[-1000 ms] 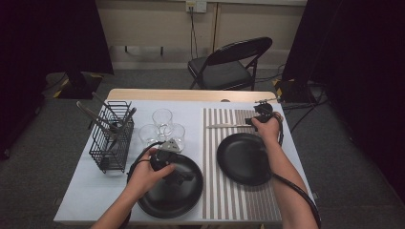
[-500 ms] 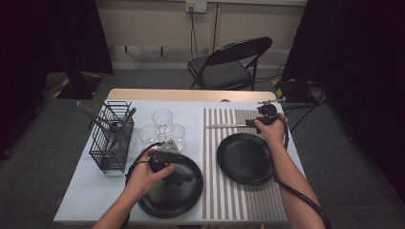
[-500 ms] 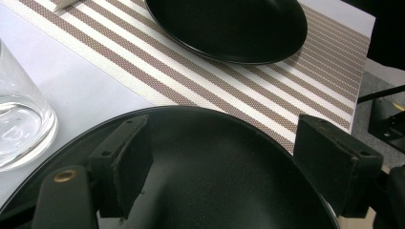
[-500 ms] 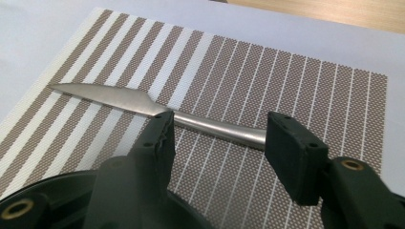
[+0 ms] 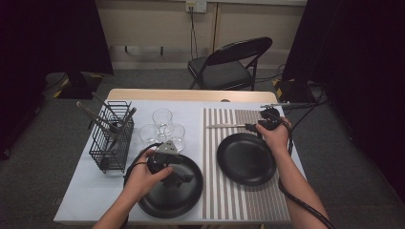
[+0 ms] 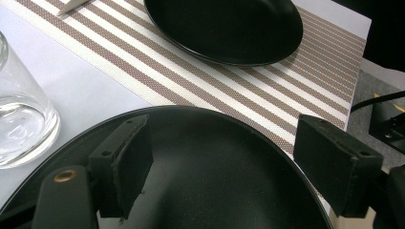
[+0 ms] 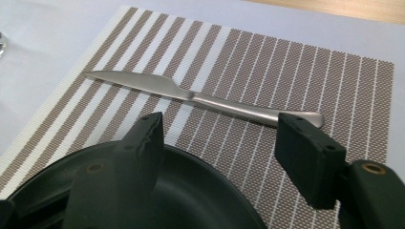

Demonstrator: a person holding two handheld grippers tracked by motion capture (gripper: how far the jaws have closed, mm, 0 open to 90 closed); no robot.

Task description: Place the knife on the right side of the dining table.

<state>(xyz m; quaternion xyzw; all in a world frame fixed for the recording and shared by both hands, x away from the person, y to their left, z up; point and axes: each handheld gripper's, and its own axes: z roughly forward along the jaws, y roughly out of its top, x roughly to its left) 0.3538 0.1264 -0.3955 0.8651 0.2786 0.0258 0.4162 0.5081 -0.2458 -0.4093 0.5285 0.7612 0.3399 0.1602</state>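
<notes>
A knife [image 7: 200,98] is seen lying flat on the striped placemat [image 5: 239,200], near the mat's far edge, its blade pointing toward the mat's left edge and its handle toward the right edge. Just beyond the near side of the knife, a black plate [image 5: 246,160] is set on the same mat, toward its right half.

The right gripper [image 7: 217,143] is held above the far rim of that plate, close to the knife's handle end. Its jaws have just been opening and are now spread wide, with nothing pressed between them; the knife is seen beyond the jaw tips, untouched, in the right gripper view. In the high view the right gripper [image 5: 258,125] is found at the far right part of the mat, carried by the right hand [image 5: 274,136].

A second black plate [image 5: 186,200] is placed on the white table [image 5: 86,195] near its front edge, just left of the mat. The left gripper [image 6: 224,162] is held low over this plate by the left hand [image 5: 143,176], its jaws standing apart with only the plate's dark surface seen between them; no pad is pressed on anything.

Three clear glasses [image 5: 162,126] are grouped at the middle of the table, beyond the left plate, and one is seen at the left edge of the left gripper view. A black wire basket [image 5: 112,140] holding utensils is stood near the table's left edge.
</notes>
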